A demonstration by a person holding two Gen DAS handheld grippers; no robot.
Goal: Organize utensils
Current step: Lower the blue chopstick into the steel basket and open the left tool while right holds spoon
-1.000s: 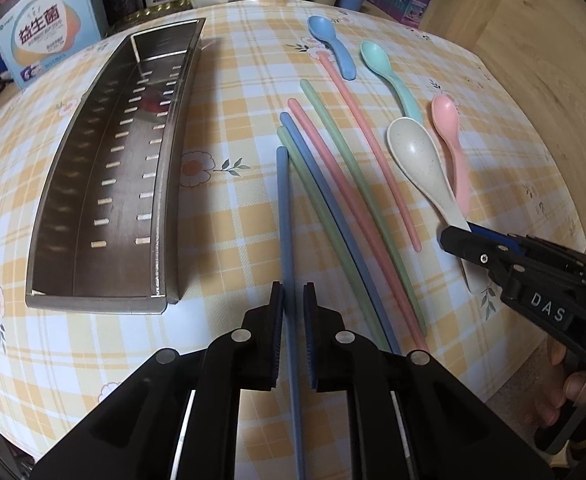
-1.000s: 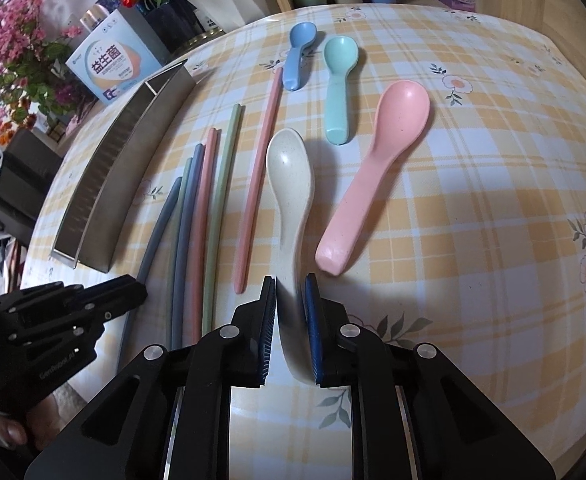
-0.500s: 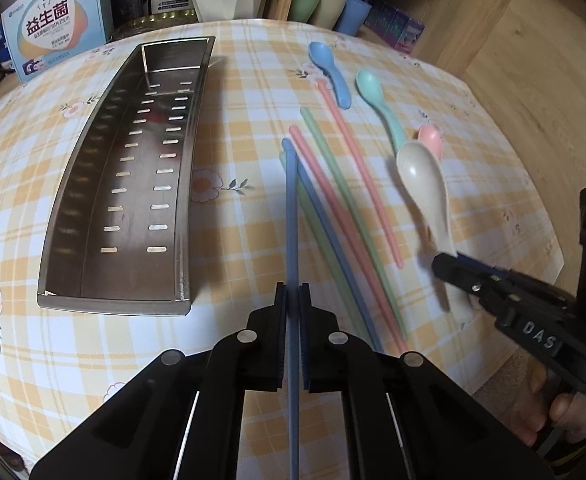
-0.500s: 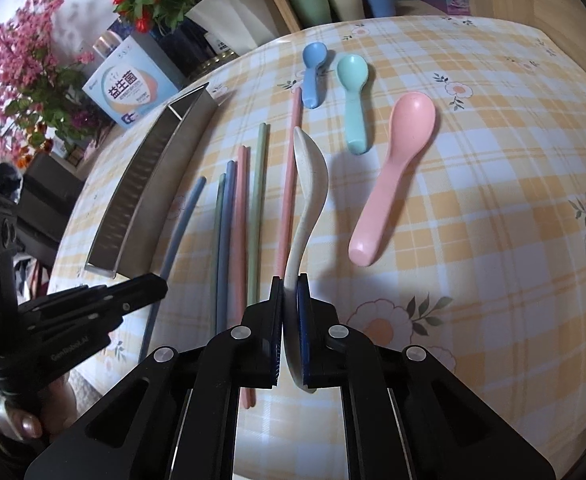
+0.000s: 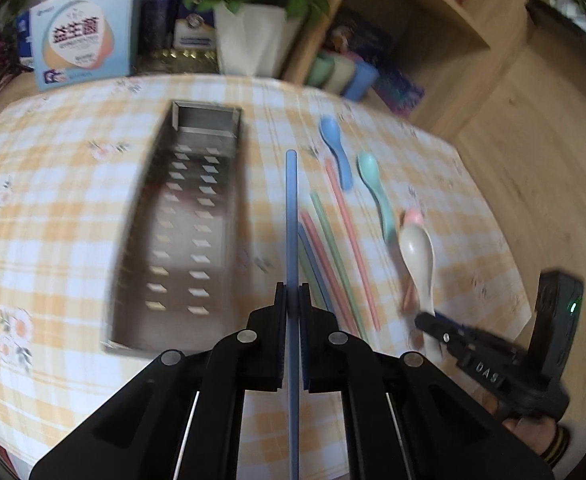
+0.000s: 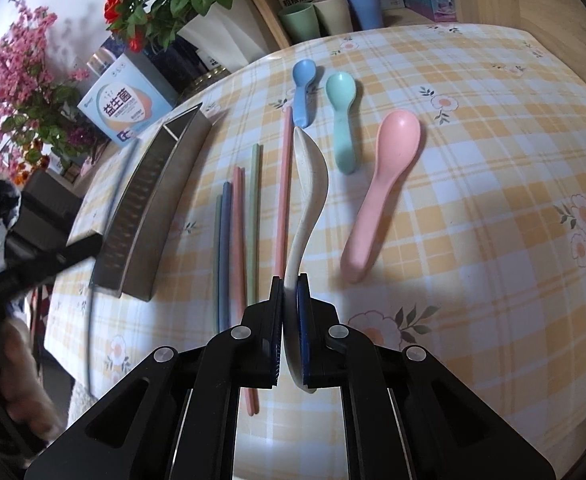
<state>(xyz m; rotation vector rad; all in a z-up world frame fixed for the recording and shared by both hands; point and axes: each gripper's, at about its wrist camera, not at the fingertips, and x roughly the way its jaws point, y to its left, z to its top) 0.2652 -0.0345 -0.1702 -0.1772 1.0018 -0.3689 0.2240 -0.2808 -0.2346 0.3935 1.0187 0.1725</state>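
Observation:
My left gripper (image 5: 292, 294) is shut on a blue chopstick (image 5: 291, 216) and holds it lifted above the table, pointing away, just right of the perforated steel tray (image 5: 133, 248). My right gripper (image 6: 290, 285) is shut on the handle of the white spoon (image 6: 311, 176), turned on its edge and raised off the table; it also shows in the left wrist view (image 5: 417, 256). Several chopsticks (image 6: 253, 208) and blue (image 6: 303, 80), teal (image 6: 341, 112) and pink (image 6: 389, 176) spoons lie on the checked tablecloth.
The steel tray (image 6: 141, 216) lies left of the chopsticks. A blue box (image 5: 81, 36), a white flower pot (image 5: 249, 36) and cups (image 6: 329, 12) stand behind the table's far edge. A wooden shelf (image 5: 433, 20) is at the back right.
Both grippers have risen. The blue chopstick has lifted higher and swung to point further away. The white spoon has come further up off the table.

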